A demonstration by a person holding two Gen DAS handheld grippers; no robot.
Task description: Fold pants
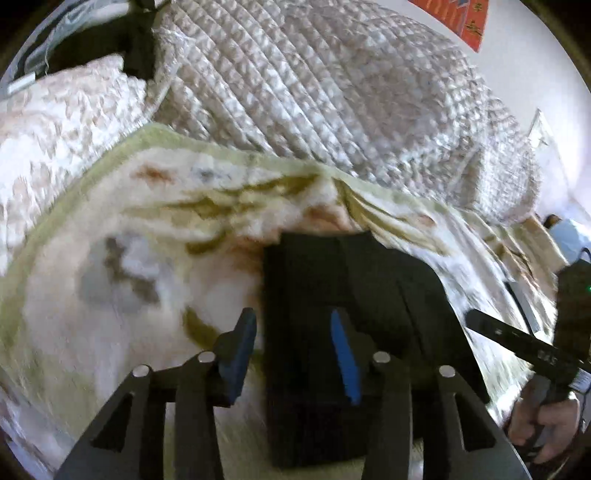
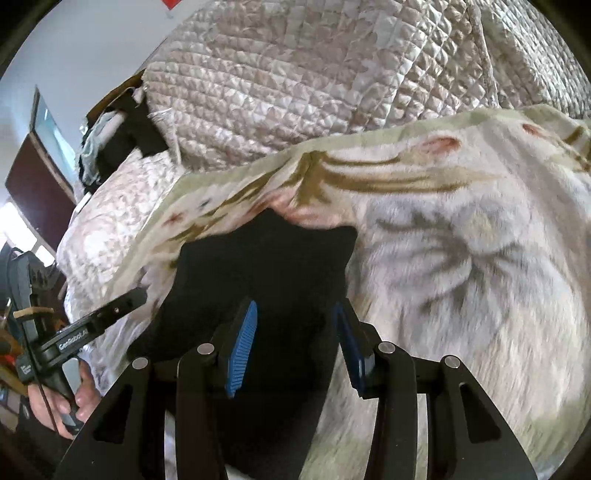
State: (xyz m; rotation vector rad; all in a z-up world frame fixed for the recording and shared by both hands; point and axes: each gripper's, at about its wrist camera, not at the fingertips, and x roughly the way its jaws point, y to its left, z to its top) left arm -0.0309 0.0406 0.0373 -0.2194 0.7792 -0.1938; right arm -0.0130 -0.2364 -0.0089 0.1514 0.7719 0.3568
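Observation:
The black pants [image 1: 351, 280] lie as a folded, roughly rectangular bundle on a cream floral blanket [image 1: 110, 229]. My left gripper [image 1: 291, 354] hovers over their left edge with its jaws apart. One blue pad is over the blanket and the other over the black cloth, and neither presses on it. In the right wrist view the pants [image 2: 266, 258] spread out ahead of and beneath my right gripper [image 2: 295, 349]. Its blue pads stand apart too, with dark fabric showing between them and no pinch visible. Each view catches the other gripper at its side, held in a hand [image 1: 543, 424].
A quilted pale bedspread [image 1: 314, 81] rises behind the blanket, with a quilted pillow [image 1: 62, 110] at the left. Dark clothing [image 2: 122, 136] is piled at the bed's far corner. A white wall carries a red poster [image 1: 458, 14]. A dark wooden door [image 2: 40, 184] stands at the left.

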